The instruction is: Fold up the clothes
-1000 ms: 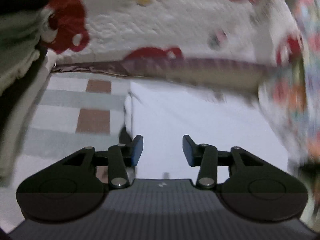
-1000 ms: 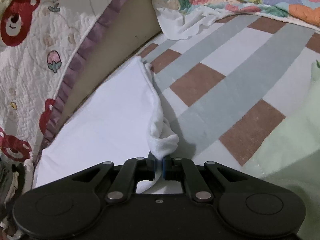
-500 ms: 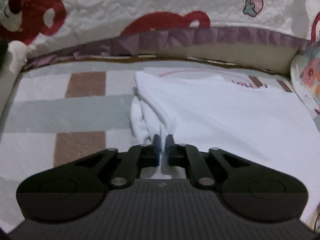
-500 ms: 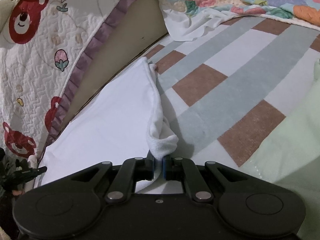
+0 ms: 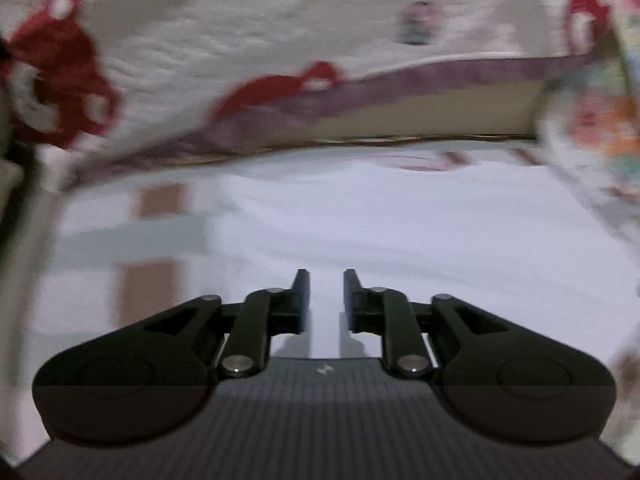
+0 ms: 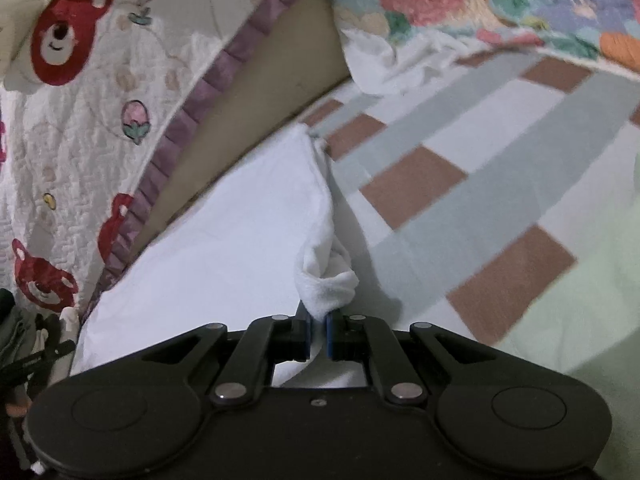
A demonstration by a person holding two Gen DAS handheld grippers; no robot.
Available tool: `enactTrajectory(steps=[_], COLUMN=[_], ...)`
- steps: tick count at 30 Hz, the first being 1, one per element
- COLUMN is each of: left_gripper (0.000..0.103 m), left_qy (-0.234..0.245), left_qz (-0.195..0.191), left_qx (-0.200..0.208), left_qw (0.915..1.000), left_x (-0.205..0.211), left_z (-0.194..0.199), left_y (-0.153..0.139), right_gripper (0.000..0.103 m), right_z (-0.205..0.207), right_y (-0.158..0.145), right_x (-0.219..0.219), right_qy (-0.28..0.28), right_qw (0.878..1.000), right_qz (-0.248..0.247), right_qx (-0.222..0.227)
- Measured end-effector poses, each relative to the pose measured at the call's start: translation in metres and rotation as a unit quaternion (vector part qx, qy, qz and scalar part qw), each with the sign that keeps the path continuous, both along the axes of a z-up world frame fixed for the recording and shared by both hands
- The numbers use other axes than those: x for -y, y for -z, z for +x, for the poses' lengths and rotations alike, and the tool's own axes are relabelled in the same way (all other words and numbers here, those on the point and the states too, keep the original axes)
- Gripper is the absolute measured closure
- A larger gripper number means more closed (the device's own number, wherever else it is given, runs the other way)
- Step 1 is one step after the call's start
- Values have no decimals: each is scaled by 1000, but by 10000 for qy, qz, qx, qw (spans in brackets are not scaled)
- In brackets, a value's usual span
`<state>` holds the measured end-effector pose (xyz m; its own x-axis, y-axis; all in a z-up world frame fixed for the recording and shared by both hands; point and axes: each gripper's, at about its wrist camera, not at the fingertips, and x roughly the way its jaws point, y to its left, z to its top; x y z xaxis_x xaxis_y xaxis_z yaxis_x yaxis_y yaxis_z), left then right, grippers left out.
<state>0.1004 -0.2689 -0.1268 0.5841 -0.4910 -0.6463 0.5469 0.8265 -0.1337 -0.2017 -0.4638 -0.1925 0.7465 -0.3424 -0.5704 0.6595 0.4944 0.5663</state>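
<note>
checked bedsheet [image 6: 472,184] beside bear-print quilt [image 6: 80,128] | right gripper [image 6: 318,334] clamped on bunched edge of white garment [image 6: 224,248] | left gripper [image 5: 323,296] narrowly parted, empty, above garment lying flat | view blurred

Soft matt white cloth garment [image 6: 224,248], stitched quilted bear blanket [image 6: 80,128], smooth checked sheet [image 6: 480,168]

Your white garment [image 6: 224,248] is spread mostly flat on the checked bedsheet [image 6: 472,184], right up against the bed's edge. One side is rolled into a bunched ridge, and the lumpy end of that roll is pinched in your right gripper [image 6: 318,332].
</note>
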Motion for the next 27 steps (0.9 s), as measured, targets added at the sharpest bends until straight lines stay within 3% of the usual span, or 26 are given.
enactTrajectory(steps=[1, 6, 11, 16, 19, 21, 24, 27], left_gripper=[85, 84, 84, 84, 84, 84, 83, 83], left_qy=[222, 985, 1029, 1338, 1309, 1533, 1571, 1058], left_qz=[-158, -56, 305, 759, 381, 370, 101, -264], left_qx=[-219, -1191, -1166, -1198, -1584, -1662, -1435, -1248], left_qw=[9994, 9880, 9874, 9808, 9779, 9734, 9771, 9862], left_x=[9, 57, 59, 68, 52, 38, 4, -27], left_z=[-7, -42, -51, -48, -43, -45, -46, -42], left_y=[3, 38, 35, 29, 24, 11, -20, -22], right_gripper=[96, 96, 97, 96, 96, 96, 96, 96], right_z=[1, 6, 4, 29, 52, 73, 117, 163], right_y=[-4, -21, -31, -46, -69, -89, -129, -164], right_x=[1, 1, 2, 5, 2, -1, -9, -22], right_qy=[4, -19, 30, -252, -651, -1020, -1831, -2469], right_qw=[10000, 10000, 9999, 9993, 9974, 9941, 9810, 9653], right_qz=[9, -12, 48, -90, -252, -340, -616, -848], right_qx=[18, 75, 164, -259, -162, -109, -189, 57])
